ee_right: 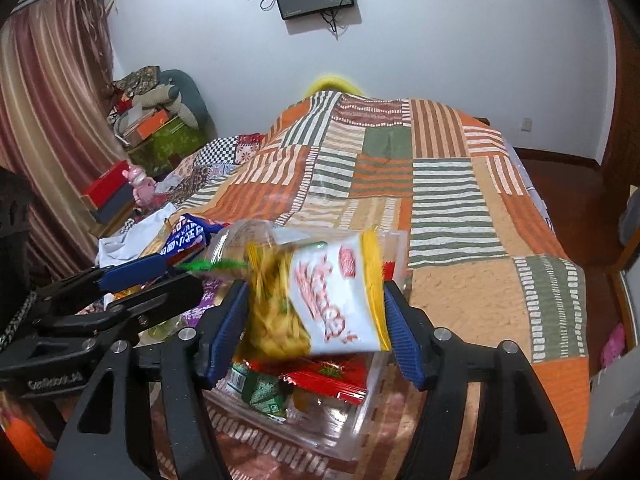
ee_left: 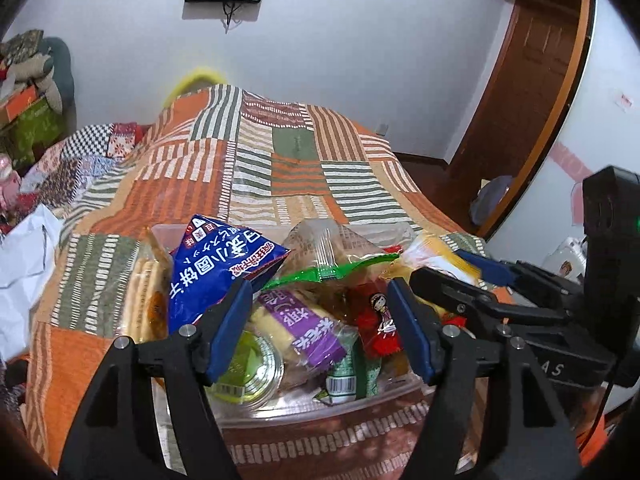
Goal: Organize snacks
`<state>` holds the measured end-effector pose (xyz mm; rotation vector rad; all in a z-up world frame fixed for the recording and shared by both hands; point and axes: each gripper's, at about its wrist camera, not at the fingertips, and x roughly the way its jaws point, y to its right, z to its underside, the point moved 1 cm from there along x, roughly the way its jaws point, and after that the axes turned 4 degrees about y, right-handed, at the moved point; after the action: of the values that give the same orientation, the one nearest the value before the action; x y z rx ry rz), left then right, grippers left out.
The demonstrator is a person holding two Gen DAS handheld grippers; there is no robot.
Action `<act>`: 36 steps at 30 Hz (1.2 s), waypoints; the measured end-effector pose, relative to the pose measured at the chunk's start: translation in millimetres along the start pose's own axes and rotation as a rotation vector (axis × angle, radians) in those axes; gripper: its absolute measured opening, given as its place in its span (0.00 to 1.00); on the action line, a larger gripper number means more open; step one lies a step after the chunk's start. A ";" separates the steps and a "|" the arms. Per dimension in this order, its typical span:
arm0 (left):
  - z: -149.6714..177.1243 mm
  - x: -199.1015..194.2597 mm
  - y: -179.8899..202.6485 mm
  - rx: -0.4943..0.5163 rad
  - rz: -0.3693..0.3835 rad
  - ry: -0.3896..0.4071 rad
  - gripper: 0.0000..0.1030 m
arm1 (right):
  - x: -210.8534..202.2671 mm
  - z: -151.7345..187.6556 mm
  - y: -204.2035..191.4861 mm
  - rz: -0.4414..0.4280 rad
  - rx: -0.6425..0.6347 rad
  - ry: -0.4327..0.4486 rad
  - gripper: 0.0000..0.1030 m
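Observation:
A clear plastic box [ee_left: 320,404] full of snacks stands on the bed's near end. In it lie a blue biscuit bag [ee_left: 216,272], a purple packet [ee_left: 312,328], a small red packet [ee_left: 376,316], a cracker pack [ee_left: 144,300] and a green-lidded cup [ee_left: 252,368]. My left gripper [ee_left: 318,292] hangs open just above them, with nothing pressed between its pads. My right gripper [ee_right: 316,292] is over the box's [ee_right: 360,432] right part. A yellow-and-white snack bag [ee_right: 332,300] sits between its fingers, blurred and loose while the fingers look sharp. The two grippers are side by side.
An orange, green and white patchwork bedspread [ee_left: 280,168] covers the bed beyond the box. White crumpled paper [ee_left: 24,272] lies to the left. Stacked boxes and cushions [ee_right: 160,120] fill the far left corner. A wooden door [ee_left: 532,80] is at the right.

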<state>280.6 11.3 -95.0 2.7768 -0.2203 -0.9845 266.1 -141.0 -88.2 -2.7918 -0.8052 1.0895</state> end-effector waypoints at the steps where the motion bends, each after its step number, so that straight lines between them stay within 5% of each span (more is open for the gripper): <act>1: 0.4 -0.6 0.3 0.002 0.001 0.001 0.67 | -2.0 -0.2 -0.2 0.002 0.001 0.005 0.61; 14: 2.2 -48.1 8.0 0.034 -0.017 0.075 0.67 | -65.1 -5.9 -11.9 0.031 -0.042 0.120 0.63; 23: -3.0 -156.5 22.8 0.109 -0.108 0.306 0.69 | -146.5 -6.3 -45.0 0.016 -0.084 0.293 0.64; 31: 6.5 -234.8 38.1 0.136 -0.135 0.482 0.92 | -194.6 5.4 -72.2 0.014 -0.097 0.420 0.80; 36: 17.3 -260.2 41.4 0.148 -0.140 0.529 1.00 | -213.4 14.3 -82.6 0.025 -0.092 0.488 1.00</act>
<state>66.4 21.1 59.0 3.0967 -0.0193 -0.2338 87.4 -174.2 51.6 -2.9510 -0.7726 0.3422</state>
